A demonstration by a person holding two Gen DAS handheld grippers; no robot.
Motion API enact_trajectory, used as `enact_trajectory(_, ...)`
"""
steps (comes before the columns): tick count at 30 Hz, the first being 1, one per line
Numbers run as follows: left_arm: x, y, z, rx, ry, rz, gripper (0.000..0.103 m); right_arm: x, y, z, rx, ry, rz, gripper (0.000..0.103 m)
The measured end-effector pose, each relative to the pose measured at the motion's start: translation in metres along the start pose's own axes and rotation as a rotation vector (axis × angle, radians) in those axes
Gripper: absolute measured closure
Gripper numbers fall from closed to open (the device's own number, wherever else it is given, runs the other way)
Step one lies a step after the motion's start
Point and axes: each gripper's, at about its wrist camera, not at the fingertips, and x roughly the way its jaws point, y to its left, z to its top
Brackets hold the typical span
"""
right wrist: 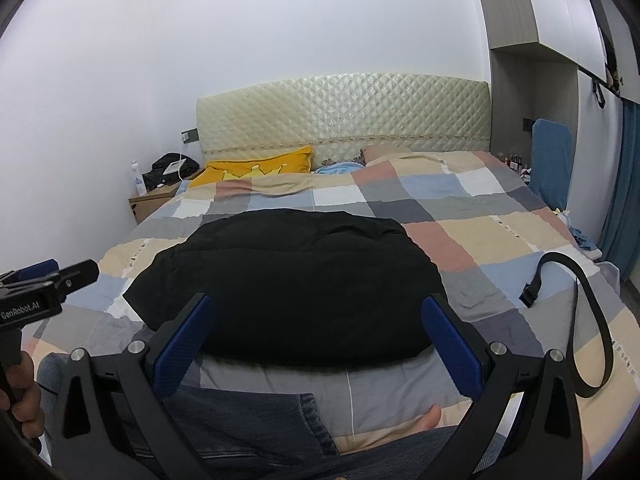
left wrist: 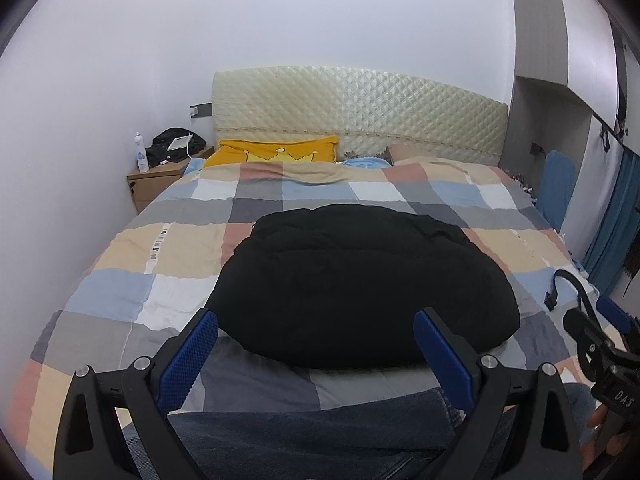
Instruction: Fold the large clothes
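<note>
— Black, thick and puffy: is that the big dark folded garment [left wrist: 360, 280] lying in the middle of the bed?

— Yes. It lies as a rounded bundle on the checked quilt of beige, grey, blue and pink squares [left wrist: 132, 296], nearer the foot of the bed than the cream quilted headboard [left wrist: 360, 108].

— And the left claw [left wrist: 316, 344]?

— Spread wide, its blue ribbed pads [left wrist: 188, 356] to either side of the bundle's near edge as the left camera looks, holding nothing. It hangs above the quilt, with a blue denim leg [left wrist: 320, 436] beneath it.

— The right claw [right wrist: 316, 332]?

— Likewise gaping, nothing between its fingers, framing the near edge of the garment from its own camera. Whether either claw touches the cloth, I cannot tell.

— What else is about?

— A yellow pillow with a crown design [left wrist: 280, 152] against the headboard, a wooden bedside cabinet [left wrist: 156, 184] at the left bearing a white spray bottle [left wrist: 141, 152] and a black bag [left wrist: 176, 144]. A black strap with a buckle [right wrist: 568, 300] curls over the quilt at the right, well apart from the garment.
</note>
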Motion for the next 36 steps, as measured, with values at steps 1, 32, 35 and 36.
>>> enact_trajectory(1,0.0,0.0,-0.001,0.001,0.003,-0.006,0.004,0.0,0.0,0.0,0.001,0.0,0.001,0.0)
enact_trajectory(32,-0.007,0.003,0.002,-0.004,0.009,-0.031,0.004,-0.007,0.01,0.005,-0.019,-0.013,-0.027,0.0)
enact_trajectory(35,-0.008,0.003,0.002,-0.001,0.006,-0.036,0.004,-0.007,0.01,0.006,-0.019,-0.012,-0.024,0.0)
enact_trajectory(36,-0.008,0.003,0.002,0.0,0.004,-0.04,0.004,-0.007,0.01,0.006,-0.019,-0.013,-0.025,0.0)
